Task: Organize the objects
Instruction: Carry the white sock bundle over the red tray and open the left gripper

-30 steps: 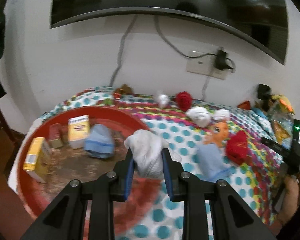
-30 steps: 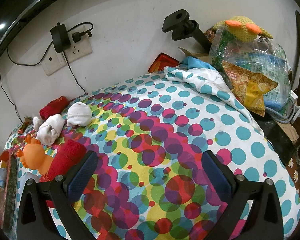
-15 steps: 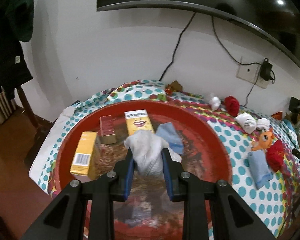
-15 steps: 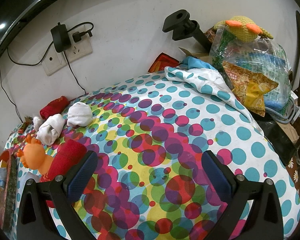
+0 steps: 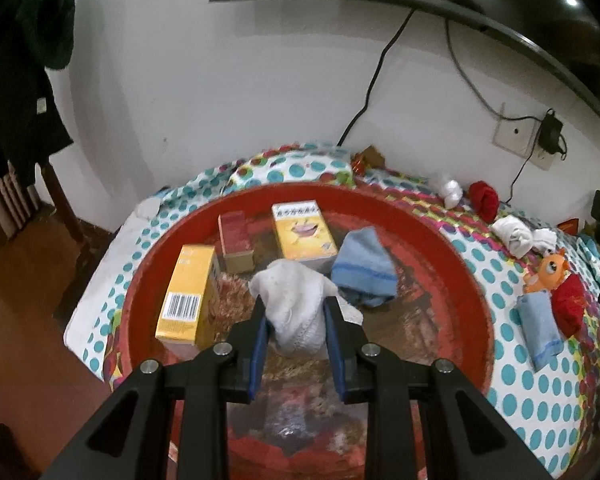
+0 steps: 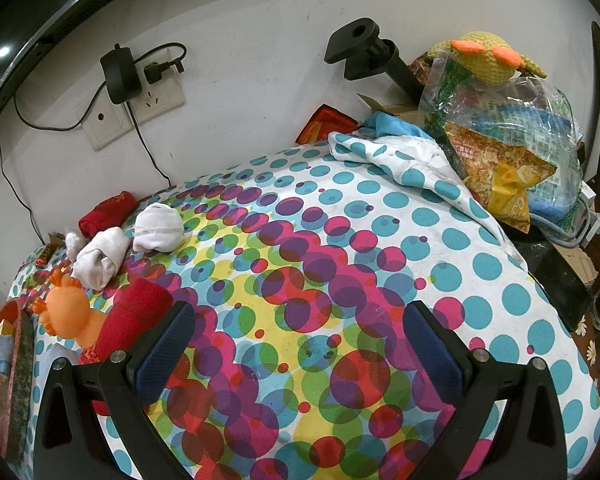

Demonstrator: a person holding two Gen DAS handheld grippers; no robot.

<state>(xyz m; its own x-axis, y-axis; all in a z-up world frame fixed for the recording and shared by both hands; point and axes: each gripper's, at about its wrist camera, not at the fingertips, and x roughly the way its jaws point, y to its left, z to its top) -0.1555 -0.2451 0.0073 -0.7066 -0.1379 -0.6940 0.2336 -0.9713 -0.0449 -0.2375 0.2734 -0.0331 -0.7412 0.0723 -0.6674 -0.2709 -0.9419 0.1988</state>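
Pinching a lumpy white knit sock [image 5: 296, 312], the left gripper [image 5: 296, 334] hangs above the round red tray [image 5: 452, 248]; right gripper [image 6: 296, 344] gapes wide.

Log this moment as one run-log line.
left gripper: shut on white sock over red tray | right gripper: open, idle

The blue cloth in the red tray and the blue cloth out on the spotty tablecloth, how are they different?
The crumpled blue cloth in the red tray is bunched into a lump, while the flat blue cloth on the dotted tablecloth lies folded in a long strip. The first sits inside the round red tray beside a yellow box; the second lies outside it, next to a red cloth. Both are light blue with a darker stripe.
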